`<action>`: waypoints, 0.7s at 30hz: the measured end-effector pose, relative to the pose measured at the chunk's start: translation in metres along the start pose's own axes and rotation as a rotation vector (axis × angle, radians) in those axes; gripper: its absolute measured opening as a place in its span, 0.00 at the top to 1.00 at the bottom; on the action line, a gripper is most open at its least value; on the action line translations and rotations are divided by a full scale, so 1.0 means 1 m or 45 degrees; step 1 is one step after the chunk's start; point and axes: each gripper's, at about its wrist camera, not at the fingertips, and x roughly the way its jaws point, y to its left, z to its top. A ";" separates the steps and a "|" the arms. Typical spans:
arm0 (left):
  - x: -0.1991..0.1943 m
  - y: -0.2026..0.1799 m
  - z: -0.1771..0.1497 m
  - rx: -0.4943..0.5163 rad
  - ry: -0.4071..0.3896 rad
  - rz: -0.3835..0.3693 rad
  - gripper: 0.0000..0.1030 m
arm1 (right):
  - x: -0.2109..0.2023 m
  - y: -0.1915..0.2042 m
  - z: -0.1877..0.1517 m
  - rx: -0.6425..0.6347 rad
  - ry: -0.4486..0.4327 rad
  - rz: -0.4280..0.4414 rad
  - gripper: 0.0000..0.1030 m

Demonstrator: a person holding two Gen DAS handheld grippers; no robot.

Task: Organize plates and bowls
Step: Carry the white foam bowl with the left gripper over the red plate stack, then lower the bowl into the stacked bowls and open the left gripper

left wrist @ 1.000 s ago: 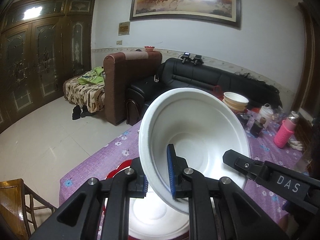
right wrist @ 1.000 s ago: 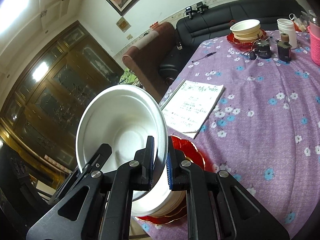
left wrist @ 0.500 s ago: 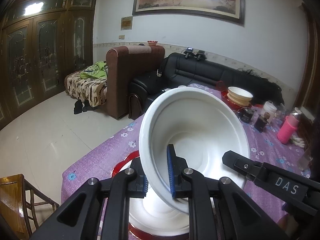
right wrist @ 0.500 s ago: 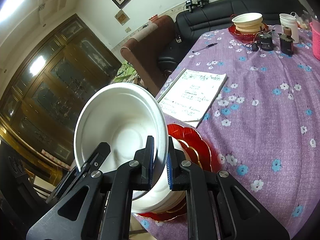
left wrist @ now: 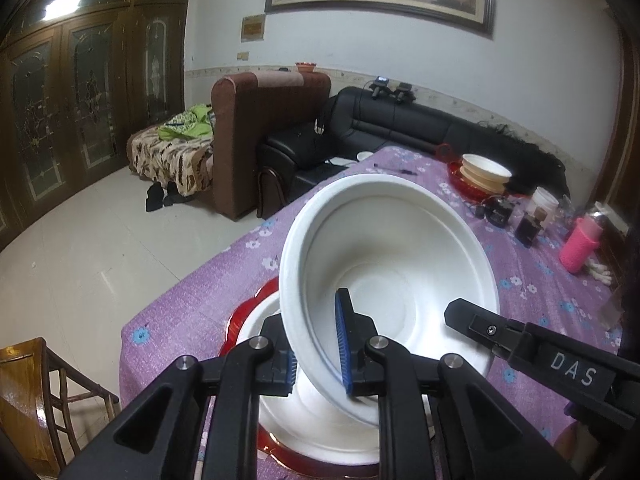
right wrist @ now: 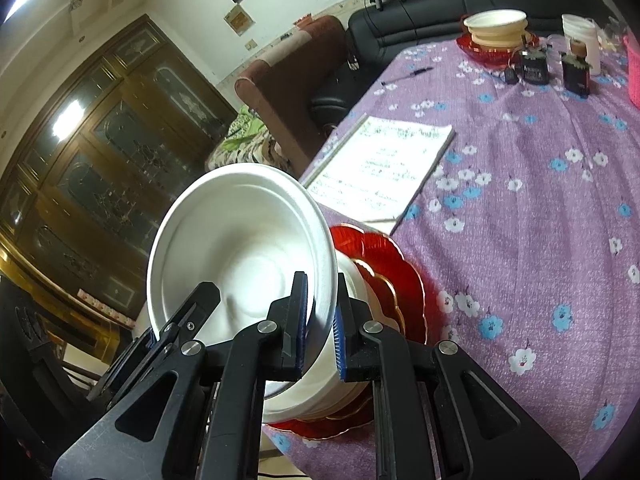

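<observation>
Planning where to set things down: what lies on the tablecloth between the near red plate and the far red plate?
In the right wrist view, an open notebook and a pen lie between the near red plate and far red plate.

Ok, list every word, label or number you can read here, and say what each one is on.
"DAS": white letters on the right gripper, seen in the left wrist view.
Notebook: a written page, too small to read.
Wall plaque: blurred, unreadable.
Two dark jars: labels too small to read.
Nothing else legible.
</observation>
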 end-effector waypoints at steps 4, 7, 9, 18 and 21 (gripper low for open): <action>0.004 0.015 -0.003 -0.058 0.050 -0.034 0.83 | 0.009 -0.005 -0.003 0.004 0.028 -0.024 0.89; 0.000 0.025 -0.001 -0.068 0.026 0.009 0.83 | 0.010 -0.005 -0.004 -0.016 0.016 -0.052 0.89; -0.004 0.032 0.000 -0.078 0.010 0.033 0.83 | 0.012 -0.003 -0.004 -0.030 0.040 -0.046 0.89; -0.011 0.027 0.005 -0.054 -0.024 0.036 0.82 | -0.011 -0.016 -0.002 -0.019 -0.071 -0.083 0.52; -0.011 0.012 0.001 0.001 -0.022 0.022 0.80 | -0.017 -0.026 -0.002 0.023 -0.079 -0.046 0.52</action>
